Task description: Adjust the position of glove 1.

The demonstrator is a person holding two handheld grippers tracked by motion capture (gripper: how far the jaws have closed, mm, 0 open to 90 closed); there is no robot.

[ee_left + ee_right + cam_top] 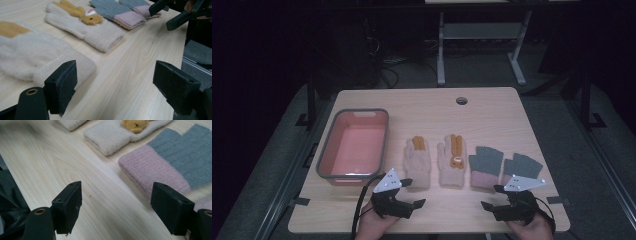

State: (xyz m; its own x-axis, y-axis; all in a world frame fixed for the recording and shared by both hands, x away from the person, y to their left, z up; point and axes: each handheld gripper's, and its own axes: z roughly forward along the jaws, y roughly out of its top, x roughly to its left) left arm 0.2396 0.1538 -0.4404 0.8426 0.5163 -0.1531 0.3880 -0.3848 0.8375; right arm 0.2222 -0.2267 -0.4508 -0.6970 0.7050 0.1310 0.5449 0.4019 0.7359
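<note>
Though near, cream glove [37, 57] just ahead of open left tool [113, 85].

Fuzzy knit gloves [100, 35], matt wood tbl [130, 82]

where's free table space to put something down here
Free: the far strip of table behind the gloves, and inside the pink basin. Crowded: the row of cream gloves and grey-pink gloves, with both grippers along the near edge.

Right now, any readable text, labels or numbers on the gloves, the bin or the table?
None readable. The cream knitted glove with the orange animal patch carries a figure, no lettering. The grey-and-pink knitted gloves, pink plastic bin with grey rim and light wooden table show no print.
</note>
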